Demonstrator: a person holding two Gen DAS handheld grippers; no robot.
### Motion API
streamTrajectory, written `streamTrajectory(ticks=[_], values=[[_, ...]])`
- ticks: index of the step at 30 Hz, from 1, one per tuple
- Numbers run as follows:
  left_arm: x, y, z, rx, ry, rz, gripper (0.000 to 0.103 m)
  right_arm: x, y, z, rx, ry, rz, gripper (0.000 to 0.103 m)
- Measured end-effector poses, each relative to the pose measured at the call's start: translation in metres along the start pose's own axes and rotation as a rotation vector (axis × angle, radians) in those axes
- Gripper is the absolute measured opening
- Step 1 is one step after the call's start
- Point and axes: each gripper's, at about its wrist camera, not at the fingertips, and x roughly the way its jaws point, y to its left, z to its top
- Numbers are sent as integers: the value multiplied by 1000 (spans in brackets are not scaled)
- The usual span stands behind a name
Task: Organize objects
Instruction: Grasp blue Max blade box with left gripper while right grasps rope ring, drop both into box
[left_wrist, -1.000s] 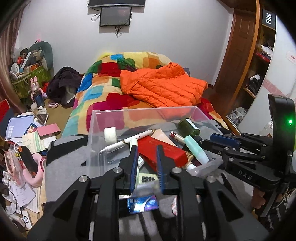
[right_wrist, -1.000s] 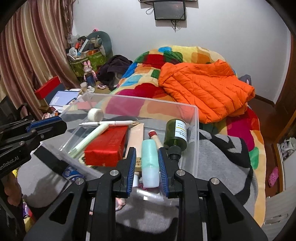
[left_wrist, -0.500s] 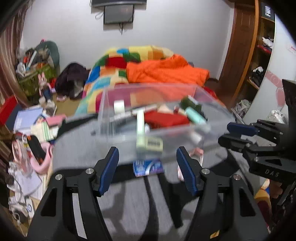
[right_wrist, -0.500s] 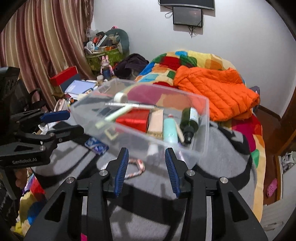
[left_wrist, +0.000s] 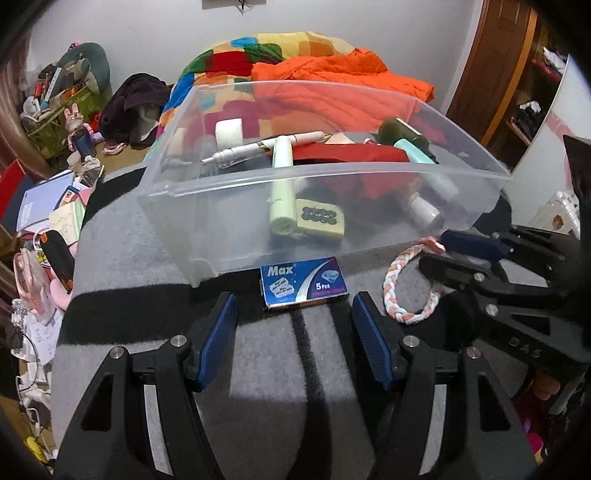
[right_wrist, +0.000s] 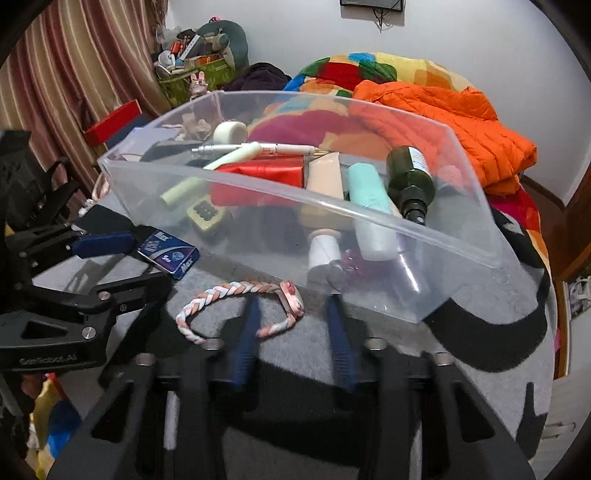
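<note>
A clear plastic bin (left_wrist: 229, 229) (right_wrist: 424, 291) stands on a grey blanket and holds several items: a red box (right_wrist: 258, 177), a green bottle (right_wrist: 406, 177), a teal tube (right_wrist: 369, 192), a pale green tube (left_wrist: 282, 177), a pen and a tape roll. A blue Max box (left_wrist: 303, 283) (right_wrist: 168, 254) and a braided pink-white band (left_wrist: 397, 291) (right_wrist: 236, 295) lie on the blanket in front of the bin. My left gripper (left_wrist: 294, 314) is open and empty just short of the blue box. My right gripper (right_wrist: 291, 314) is open and empty, over the band.
Behind the bin lies a bed with a colourful quilt (left_wrist: 236, 55) and an orange jacket (right_wrist: 461, 114). Cluttered floor with books and bags (left_wrist: 48, 206) is to the left. A wooden shelf (left_wrist: 517, 74) stands to the right.
Both grippers were shut at the bin's front wall, then opened and pulled back. The bin now stands on the blanket, and the blue box and band show in front.
</note>
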Motion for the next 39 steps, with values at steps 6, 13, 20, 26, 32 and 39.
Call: streamTrajectory(ticks=[6, 13, 20, 26, 32, 39], values=[[9, 0, 9, -16, 4, -1, 64, -9, 1, -5, -14, -39, -26, 11], [6, 0, 8, -34, -24, -4, 49, -31, -14, -10, 48, -84, -8, 11], [-14, 0, -5, -54, -60, -28, 49, -58, -19, -11, 83, -141, 6, 11], [-58, -5, -4, -31, -158, -36, 49, -85, -27, -7, 111, -212, -11, 11], [-91, -4, 15, -16, -252, -29, 49, -100, -34, 12, 112, -277, -81, 11], [-85, -1, 43, 8, -275, -3, 49, -86, -43, 34, 127, -278, -110, 11]])
